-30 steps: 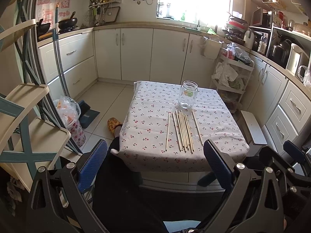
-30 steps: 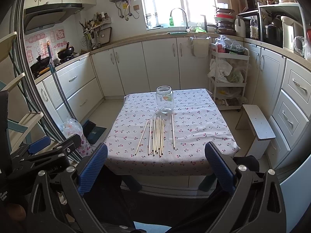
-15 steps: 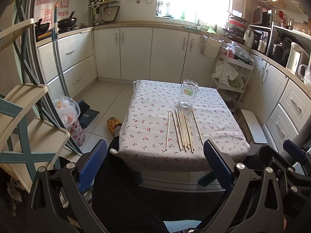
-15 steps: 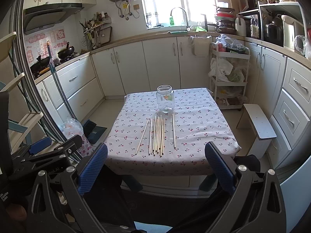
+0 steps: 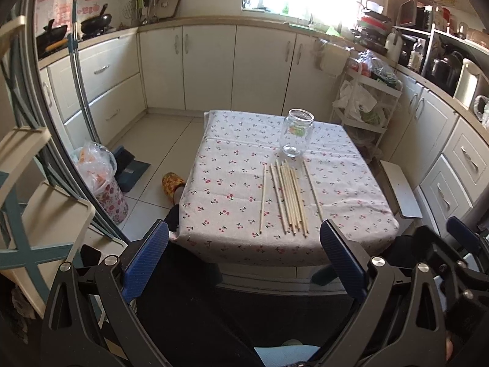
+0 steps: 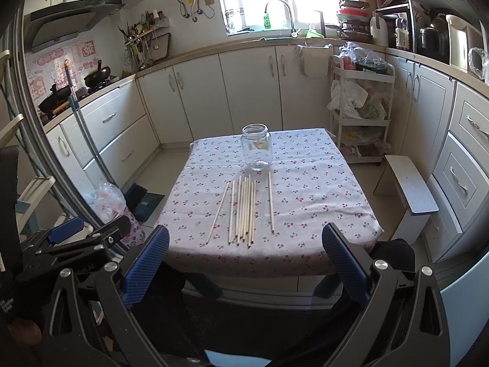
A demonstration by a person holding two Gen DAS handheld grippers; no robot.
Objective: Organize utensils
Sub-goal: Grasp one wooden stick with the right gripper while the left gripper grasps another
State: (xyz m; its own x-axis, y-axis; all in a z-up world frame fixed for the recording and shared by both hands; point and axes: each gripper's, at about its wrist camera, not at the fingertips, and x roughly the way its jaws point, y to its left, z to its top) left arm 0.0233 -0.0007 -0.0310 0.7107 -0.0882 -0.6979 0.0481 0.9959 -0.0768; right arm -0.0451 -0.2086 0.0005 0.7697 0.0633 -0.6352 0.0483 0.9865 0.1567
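Both tongs are held low and level, short of the tabletop's near edge, pointing across it toward the window wall. The left tongs (image 5: 244,258) occupy the bottom of the left wrist view, blue pads spread wide with nothing between them; the right tongs (image 6: 246,257) sit likewise at the bottom of the right wrist view, also spread wide and empty. The tabletop (image 5: 226,183), covered in a cherry-print cloth, fills the centre of both frames. The left wrist view alone shows a yellow patterned slipper (image 5: 173,183) on the floor just left of the tabletop, and the right tongs' frame at its lower right edge. The right wrist view alone shows the sink faucet (image 6: 279,7) under the window at upper centre, the range hood (image 6: 70,20) at upper left, and the left tongs' frame at its lower left edge. A clear glass jar (image 5: 297,136), lidless and upright, stands at mid-tabletop, above frame centre. The wooden sticks (image 5: 288,197) lie flat on the cloth just below the jar, roughly parallel, most bunched together, with one single stick apart on each side.
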